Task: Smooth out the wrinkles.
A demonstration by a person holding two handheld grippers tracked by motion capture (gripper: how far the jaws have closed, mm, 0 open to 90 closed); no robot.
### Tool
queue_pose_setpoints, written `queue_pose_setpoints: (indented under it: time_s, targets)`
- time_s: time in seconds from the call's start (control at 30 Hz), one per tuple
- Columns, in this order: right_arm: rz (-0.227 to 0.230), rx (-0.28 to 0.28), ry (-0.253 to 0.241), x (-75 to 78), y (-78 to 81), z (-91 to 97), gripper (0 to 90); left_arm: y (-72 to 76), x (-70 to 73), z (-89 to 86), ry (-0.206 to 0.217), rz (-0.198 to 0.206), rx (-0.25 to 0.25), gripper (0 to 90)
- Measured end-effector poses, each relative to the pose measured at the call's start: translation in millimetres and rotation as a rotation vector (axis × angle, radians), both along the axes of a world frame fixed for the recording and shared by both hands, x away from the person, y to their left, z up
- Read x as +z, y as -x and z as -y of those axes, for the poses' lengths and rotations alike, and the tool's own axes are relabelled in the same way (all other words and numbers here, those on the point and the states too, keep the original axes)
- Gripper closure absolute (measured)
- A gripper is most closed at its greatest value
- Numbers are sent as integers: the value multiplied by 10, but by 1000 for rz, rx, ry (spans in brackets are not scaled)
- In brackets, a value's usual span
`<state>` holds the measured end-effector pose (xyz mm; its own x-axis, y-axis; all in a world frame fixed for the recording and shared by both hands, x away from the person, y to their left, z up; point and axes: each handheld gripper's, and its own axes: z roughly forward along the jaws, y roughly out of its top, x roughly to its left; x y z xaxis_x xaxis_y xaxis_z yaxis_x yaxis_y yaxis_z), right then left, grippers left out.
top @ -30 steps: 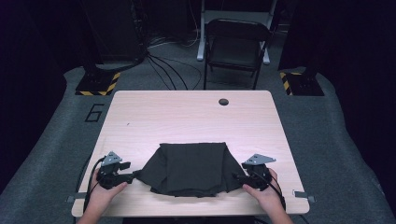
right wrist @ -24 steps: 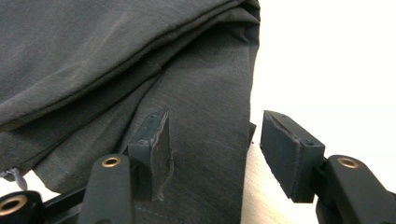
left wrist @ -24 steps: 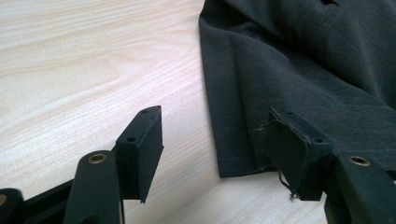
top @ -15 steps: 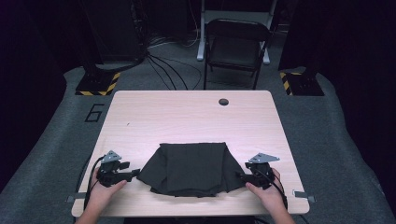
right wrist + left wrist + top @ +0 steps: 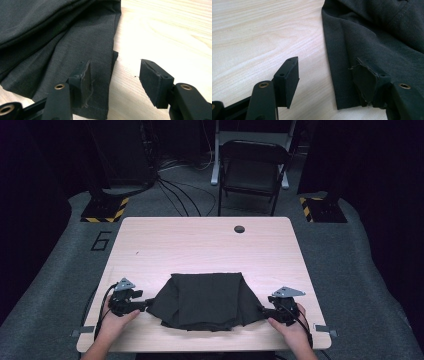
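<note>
1. Dark garment [image 5: 202, 301], folded into a rough trapezoid, lies on the near half of the desk [image 5: 200, 245], centred between your two hands.
2. Its left flap runs out toward your left gripper [image 5: 131, 301]. In the left gripper view the hemmed edge [image 5: 337, 75] lies flat on the wood; one jaw stands over the cloth and the other over bare desk, with a wide gap between them. Nothing is pinched there.
3. Its right flap reaches toward your right gripper [image 5: 274, 311]. In the right gripper view the stitched hem [image 5: 110, 75] passes between the two pads [image 5: 156, 80], which also stand apart, one over the fabric and one over bare wood. That gripper holds nothing either.
4. The step in hand looks like taking both side edges for the next fold. To do it well, get one jaw under the hem and not just against it, so you catch every layer of the flap.
5. Close both grippers at matching spots along the edges; uneven grips would probably skew the fold.
6. Lift only enough to clear the desk, then carry both flaps together, keeping the cloth lightly taut so the folded body beneath does not drag or bunch.
</note>
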<state>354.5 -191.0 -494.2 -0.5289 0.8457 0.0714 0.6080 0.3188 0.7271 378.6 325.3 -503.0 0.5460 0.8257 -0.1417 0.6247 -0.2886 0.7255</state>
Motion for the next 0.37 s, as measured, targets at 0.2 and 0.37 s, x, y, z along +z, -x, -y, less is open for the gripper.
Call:
queue_pose_setpoints:
  time_s: [0.2, 0.37]
  targets:
    - [-2, -14, 5, -10, 35, 56, 418, -33, 13, 45, 0, 5, -3, 365]
    - [4, -25, 8, -13, 78, 93, 418, -70, 29, 84, -3, 11, -15, 362]
